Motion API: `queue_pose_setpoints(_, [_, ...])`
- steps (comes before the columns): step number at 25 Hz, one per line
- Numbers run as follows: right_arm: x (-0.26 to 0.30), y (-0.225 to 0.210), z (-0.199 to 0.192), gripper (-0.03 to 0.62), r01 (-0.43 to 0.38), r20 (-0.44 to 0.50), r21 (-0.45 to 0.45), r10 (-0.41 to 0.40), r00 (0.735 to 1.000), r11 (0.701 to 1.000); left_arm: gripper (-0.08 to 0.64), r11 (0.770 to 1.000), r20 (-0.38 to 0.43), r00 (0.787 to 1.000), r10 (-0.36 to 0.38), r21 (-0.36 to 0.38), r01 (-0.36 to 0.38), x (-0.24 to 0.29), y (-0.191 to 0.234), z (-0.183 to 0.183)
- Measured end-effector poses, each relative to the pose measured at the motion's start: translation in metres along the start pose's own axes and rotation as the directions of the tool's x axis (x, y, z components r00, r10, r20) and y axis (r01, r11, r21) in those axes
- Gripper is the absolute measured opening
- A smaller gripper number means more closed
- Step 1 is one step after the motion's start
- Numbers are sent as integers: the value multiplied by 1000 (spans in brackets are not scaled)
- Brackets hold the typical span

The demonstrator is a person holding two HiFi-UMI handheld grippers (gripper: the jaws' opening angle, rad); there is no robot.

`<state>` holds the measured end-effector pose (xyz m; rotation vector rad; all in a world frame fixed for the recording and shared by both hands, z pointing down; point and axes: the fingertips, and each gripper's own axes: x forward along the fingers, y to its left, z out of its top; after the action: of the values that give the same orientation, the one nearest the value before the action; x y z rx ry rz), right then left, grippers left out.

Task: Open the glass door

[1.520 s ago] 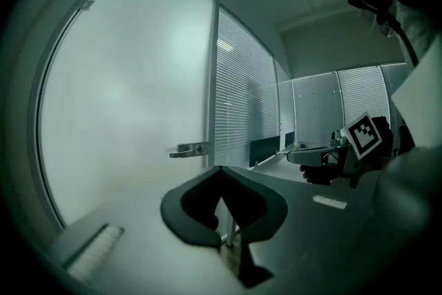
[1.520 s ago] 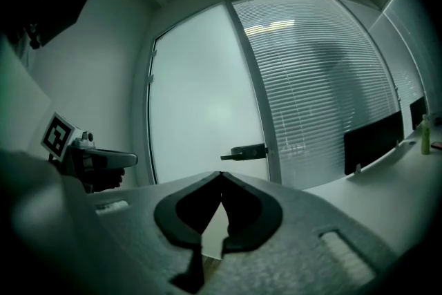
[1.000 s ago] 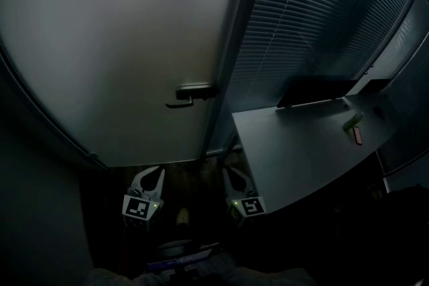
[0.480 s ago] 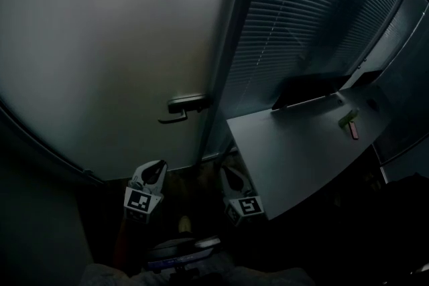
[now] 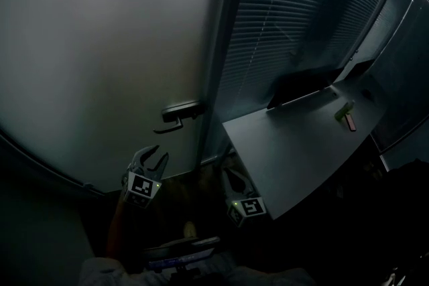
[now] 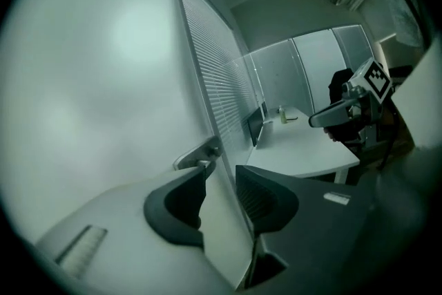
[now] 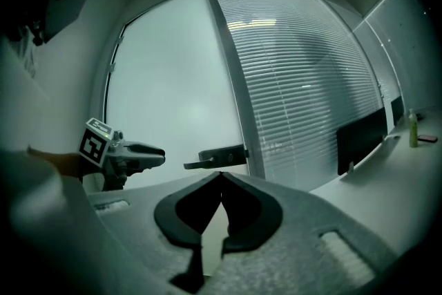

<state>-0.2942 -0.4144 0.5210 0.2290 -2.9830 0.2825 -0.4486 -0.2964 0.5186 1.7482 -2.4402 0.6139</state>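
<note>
The frosted glass door (image 5: 100, 43) stands closed, with a dark lever handle (image 5: 175, 114) at its right edge. My left gripper (image 5: 155, 156) is just below and left of that handle, apart from it. Its jaws have just been opening and hold nothing. In the left gripper view the handle (image 6: 197, 155) lies straight beyond the open left gripper (image 6: 221, 173). My right gripper (image 5: 231, 177) hangs lower, near the desk corner, shut and empty. The right gripper view shows the handle (image 7: 217, 157) above the shut right gripper (image 7: 221, 176), with the left gripper (image 7: 155, 154) to its left.
A dark door post (image 5: 218, 77) separates the door from a glass wall with blinds (image 5: 301, 17). A grey desk (image 5: 295, 151) juts in at the right, carrying a monitor (image 5: 301, 87) and a green bottle (image 5: 344, 110). The room is dim.
My left gripper has moved up toward the door handle and its jaws have gone from shut to open. The right gripper has shifted only slightly.
</note>
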Motion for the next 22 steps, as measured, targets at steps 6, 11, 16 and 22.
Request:
queue_pose_setpoints(6, [-5, -9, -10, 3, 47, -3, 6, -46, 999, 999, 193, 991, -67, 997, -44, 120, 52, 36, 14, -25])
queue_pose_setpoints(11, [-14, -18, -19, 2, 81, 2, 8, -81, 997, 997, 215, 967, -134, 989, -65, 237, 95, 59, 20, -40])
queue_pose_setpoints(16, [-22, -37, -25, 2, 130, 12, 16, -130, 991, 991, 219, 947, -178, 979, -95, 287, 144, 83, 30, -54])
queue_pose_setpoints(22, [-28, -42, -28, 3, 164, -6, 28, -164, 986, 986, 219, 922, -273, 953, -130, 321, 217, 95, 31, -72])
